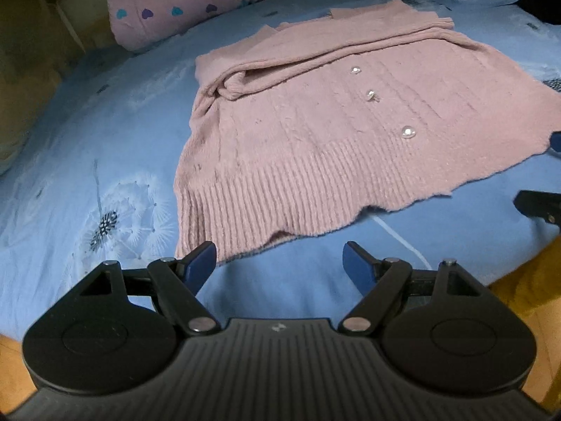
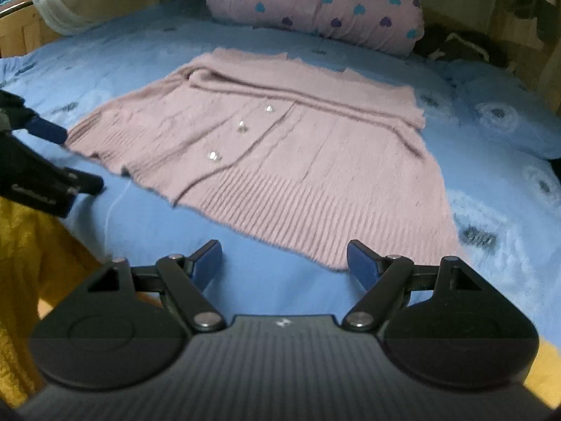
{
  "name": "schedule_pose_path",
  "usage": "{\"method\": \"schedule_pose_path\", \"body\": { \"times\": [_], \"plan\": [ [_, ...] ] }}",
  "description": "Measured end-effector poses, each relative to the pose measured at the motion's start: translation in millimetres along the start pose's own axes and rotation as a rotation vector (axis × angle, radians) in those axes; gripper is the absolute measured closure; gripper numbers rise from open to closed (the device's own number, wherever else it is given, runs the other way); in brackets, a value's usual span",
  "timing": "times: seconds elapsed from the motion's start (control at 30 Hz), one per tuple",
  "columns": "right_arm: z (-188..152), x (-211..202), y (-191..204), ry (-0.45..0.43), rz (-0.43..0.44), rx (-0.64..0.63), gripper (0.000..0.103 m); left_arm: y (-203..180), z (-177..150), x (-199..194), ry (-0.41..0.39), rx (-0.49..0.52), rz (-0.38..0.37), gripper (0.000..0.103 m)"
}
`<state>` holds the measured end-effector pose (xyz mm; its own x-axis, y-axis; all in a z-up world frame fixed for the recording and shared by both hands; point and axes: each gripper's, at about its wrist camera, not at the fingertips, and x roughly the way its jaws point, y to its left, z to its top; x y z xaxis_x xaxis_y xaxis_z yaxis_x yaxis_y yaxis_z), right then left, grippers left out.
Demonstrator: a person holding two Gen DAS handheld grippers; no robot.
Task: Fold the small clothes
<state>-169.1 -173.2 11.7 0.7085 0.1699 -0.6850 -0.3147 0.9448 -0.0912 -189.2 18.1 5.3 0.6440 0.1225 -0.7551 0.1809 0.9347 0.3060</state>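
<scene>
You hold two hand-held grippers over a bed. The left hand-held gripper [image 1: 277, 263] has its blue pads spread wide with nothing between them; the right hand-held gripper [image 2: 284, 261] is likewise spread and empty. Both hang just short of the ribbed hem of one pink knitted cardigan [image 1: 315, 119], which lies flat on the blue bedsheet [image 1: 87, 161], sleeves folded across its upper part.

What could go wrong: the hem is wavy and lifted at its near edge, so a pad may catch only the top layer and leave the back layer behind, giving a crooked fold. If one gripper bites deeper than the other, the knit may stretch or skew. A pad closing over a button could slip. A thin white cord [image 1: 399, 235], possibly a cable, runs under the hem and might be dragged along.

Count: one cardigan; three shiny buttons [image 1: 407, 132]; one pink heart-print pillow [image 1: 196, 0]; two grippers.
</scene>
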Motion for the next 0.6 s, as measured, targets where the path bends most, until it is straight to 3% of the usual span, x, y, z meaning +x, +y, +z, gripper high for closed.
{"method": "schedule_pose_path", "body": {
  "times": [0.4, 0.6],
  "plan": [
    [-4, 7, 4, -0.019, -0.027, 0.022, 0.023, -15, 2, 8, -0.051, 0.059, 0.076, 0.019],
    [0, 16, 5, -0.040, -0.062, 0.034, 0.023, -11, 4, 15, -0.059, 0.021, 0.065, 0.019]
  ]
}}
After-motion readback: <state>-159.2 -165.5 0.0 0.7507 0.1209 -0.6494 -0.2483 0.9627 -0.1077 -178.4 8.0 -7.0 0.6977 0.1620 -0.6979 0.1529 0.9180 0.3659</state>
